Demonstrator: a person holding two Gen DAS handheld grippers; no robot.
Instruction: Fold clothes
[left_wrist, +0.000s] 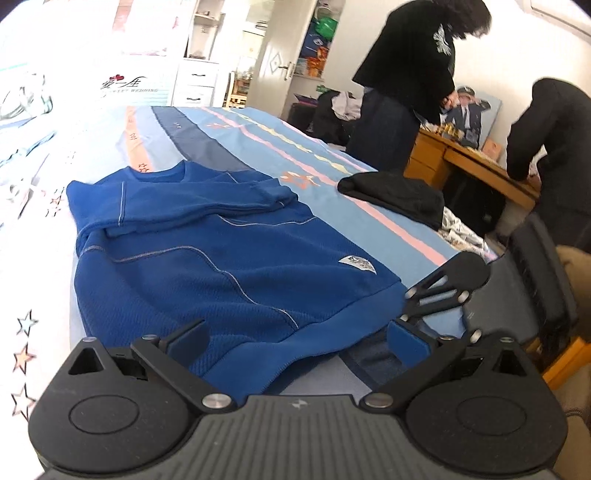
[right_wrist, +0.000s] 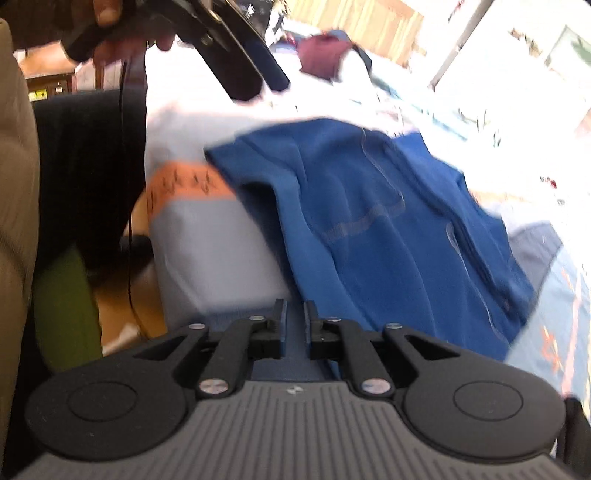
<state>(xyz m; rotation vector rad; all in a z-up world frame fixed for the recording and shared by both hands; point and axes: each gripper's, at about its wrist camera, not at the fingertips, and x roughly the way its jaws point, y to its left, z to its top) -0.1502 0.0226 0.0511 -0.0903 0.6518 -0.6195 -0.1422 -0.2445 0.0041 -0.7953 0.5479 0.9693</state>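
A blue sweater (left_wrist: 221, 258) lies flat on the bed with one sleeve folded across its chest. My left gripper (left_wrist: 299, 338) is open over the near hem, which runs between its fingers without the pads pressing on it. At the hem's right corner sits my right gripper (left_wrist: 410, 299). In the right wrist view, my right gripper (right_wrist: 295, 325) is nearly closed on a strip of the blue sweater (right_wrist: 369, 221), and the cloth rises toward it. The left gripper (right_wrist: 258, 85) shows at the top of that view, held by a hand (right_wrist: 107, 14).
The bed cover (left_wrist: 258, 136) is striped blue and pink. A folded black garment (left_wrist: 395, 199) lies at the bed's right edge. Two people (left_wrist: 406, 74) (left_wrist: 554, 147) bend over a wooden desk (left_wrist: 480, 166). A dark chair (left_wrist: 543, 280) stands close by. A maroon garment (right_wrist: 321, 59) lies farther up the bed.
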